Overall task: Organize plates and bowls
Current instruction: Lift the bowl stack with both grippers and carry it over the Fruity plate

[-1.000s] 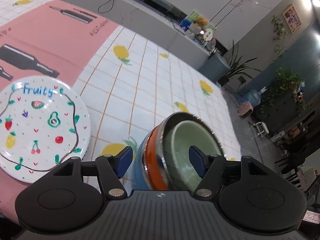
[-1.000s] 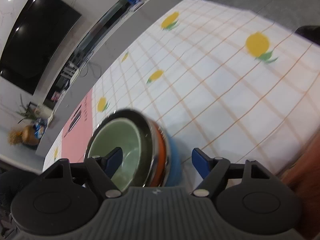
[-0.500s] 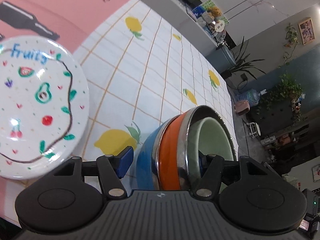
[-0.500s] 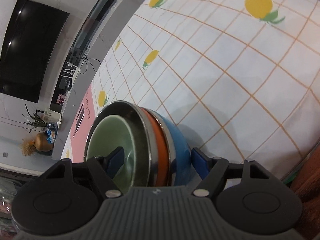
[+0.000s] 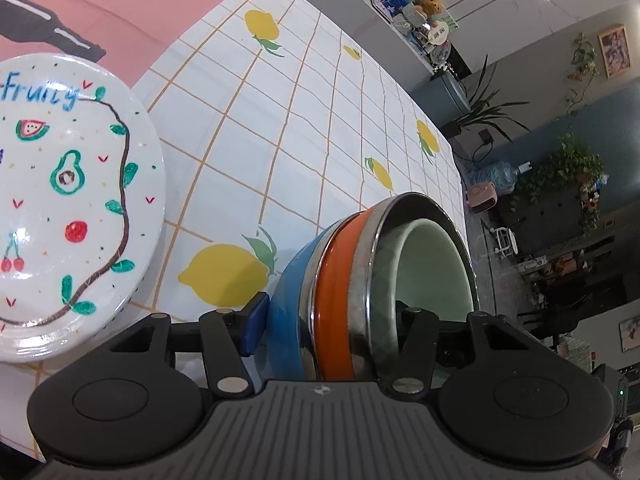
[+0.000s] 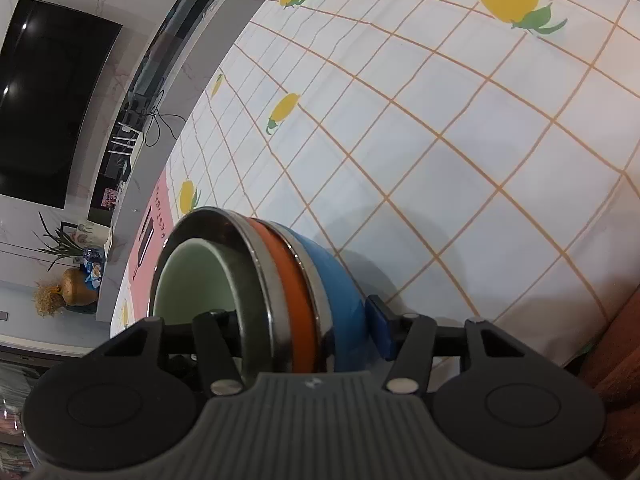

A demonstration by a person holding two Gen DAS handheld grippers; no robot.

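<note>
A stack of nested bowls, blue outermost, then orange, steel-rimmed, with a pale green one inside, shows in the left wrist view (image 5: 340,280) and the right wrist view (image 6: 296,280). My left gripper (image 5: 324,320) straddles the stack's rim, one finger outside on the blue wall, the other inside the green bowl. My right gripper (image 6: 304,328) straddles the opposite rim the same way. Both are closed on the stack's wall. A white "Fruity" plate (image 5: 60,208) lies on the table to the left of the stack.
The table has a lemon-print checked cloth (image 6: 440,120) and a pink mat (image 5: 100,8) at the far left. The table edge drops off to the right, toward the room floor (image 5: 480,240). A TV and cabinet (image 6: 48,92) stand beyond the table.
Both grippers have moved forward onto the bowl stack and narrowed onto its rim from opposite sides. The stack now fills the space between the fingers.
</note>
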